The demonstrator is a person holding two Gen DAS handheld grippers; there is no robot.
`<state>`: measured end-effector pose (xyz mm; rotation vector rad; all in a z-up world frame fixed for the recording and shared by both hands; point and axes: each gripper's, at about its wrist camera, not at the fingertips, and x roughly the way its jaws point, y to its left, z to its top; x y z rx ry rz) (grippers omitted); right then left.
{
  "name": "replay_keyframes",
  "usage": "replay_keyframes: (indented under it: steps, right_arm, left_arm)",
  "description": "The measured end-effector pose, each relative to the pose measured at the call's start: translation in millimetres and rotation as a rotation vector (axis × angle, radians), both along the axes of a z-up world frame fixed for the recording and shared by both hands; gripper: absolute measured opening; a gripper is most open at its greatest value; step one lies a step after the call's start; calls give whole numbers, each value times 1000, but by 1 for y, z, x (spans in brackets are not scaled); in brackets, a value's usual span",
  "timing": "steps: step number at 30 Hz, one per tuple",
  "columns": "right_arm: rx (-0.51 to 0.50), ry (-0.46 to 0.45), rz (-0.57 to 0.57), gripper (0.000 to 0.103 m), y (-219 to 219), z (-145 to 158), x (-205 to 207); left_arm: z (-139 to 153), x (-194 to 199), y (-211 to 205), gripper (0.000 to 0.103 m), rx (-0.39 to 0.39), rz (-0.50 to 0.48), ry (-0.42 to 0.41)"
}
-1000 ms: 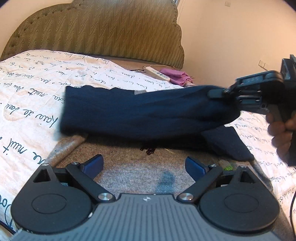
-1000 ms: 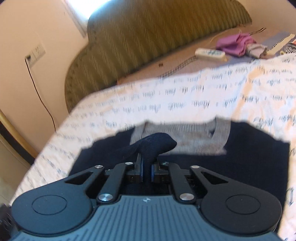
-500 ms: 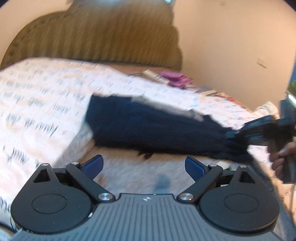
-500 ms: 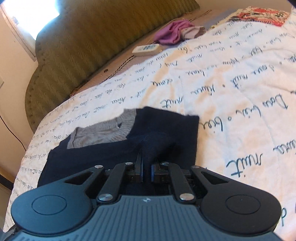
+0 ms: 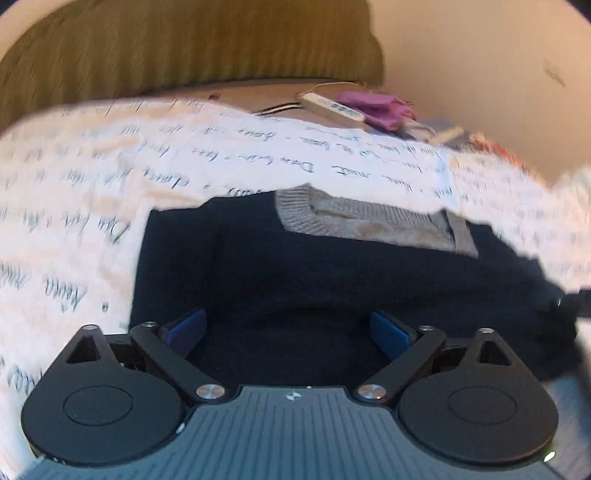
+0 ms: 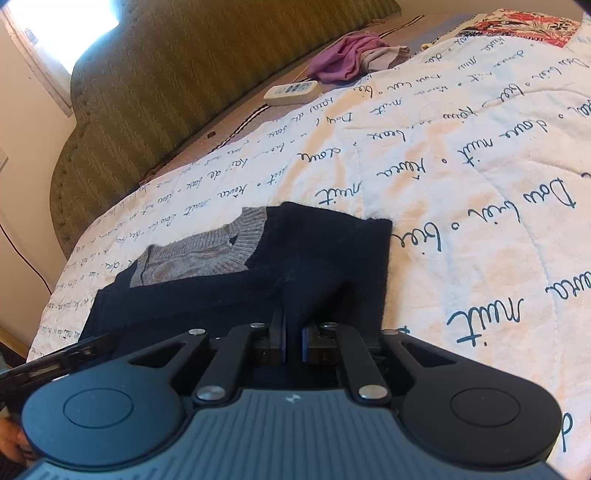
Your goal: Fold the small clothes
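A small navy sweater [image 5: 332, 273] with a grey knit collar panel [image 5: 365, 221] lies folded across the white quilt. My left gripper [image 5: 288, 330] is open and empty, its blue pads just above the near edge of the navy cloth. My right gripper [image 6: 293, 339] is shut on a pinch of the navy sweater [image 6: 295, 269] at its near edge, low over the bed. The grey collar [image 6: 207, 254] shows at the far left of the sweater in the right wrist view. The right gripper appears blurred at the right edge of the left wrist view [image 5: 569, 314].
The quilt [image 6: 461, 155] with blue script covers the bed. A green padded headboard [image 6: 177, 70] stands behind. A white power strip [image 6: 291, 92] and a purple garment [image 6: 347, 55] lie near the headboard. A floral cloth [image 6: 524, 26] lies at the far right.
My right gripper has carried the navy sleeve across and down, so the sweater now lies folded with navy over the grey body. My left gripper has moved forward over the sweater, still open.
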<state>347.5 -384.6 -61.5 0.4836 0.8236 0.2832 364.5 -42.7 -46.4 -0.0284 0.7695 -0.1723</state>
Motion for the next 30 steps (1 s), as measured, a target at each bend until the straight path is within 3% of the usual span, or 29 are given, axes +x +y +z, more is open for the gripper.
replay_keyframes:
  steps: [4,7,11,13,16,17,19,20,23,25,28,30]
  right_arm:
    - [-14,-12,5,7,3,-4,2]
    - [22,-13,-17,10,-5,4,0]
    - [19,-195,-66,13,-3,40,-21]
    - [20,-199,-12,13,15,46,-15]
    - [-127,-176,77,13,57,38,-2]
    - [-179,-156,97,13,68,28,3]
    - [-252,-151,98,11,74,7,9]
    - [-232,-179,75,11,68,5,8]
    - [-69,-124,-25,11,35,8,9]
    - [-64,-111,-65,12,25,15,3]
    - [-104,-153,-40,13,31,29,-16]
    - [-142,-186,1,14,44,35,-25]
  left_arm:
    - [-4,0,0,100,44,-6,-2]
    - [8,-6,2,87,68,-4,-22]
    - [25,-13,-6,91,102,-28,-95]
    - [21,-5,-14,91,118,-33,-86]
    - [7,13,-21,96,131,-16,-36]
    - [0,18,-19,102,130,4,-22]
    - [-8,22,-11,101,97,24,-24]
    - [-8,22,-10,101,101,16,-28]
    - [-9,20,-10,101,110,9,-39]
    - [-5,17,-12,102,121,28,-52]
    - [9,3,-19,96,106,38,-81]
    - [17,-6,-26,98,89,13,-96]
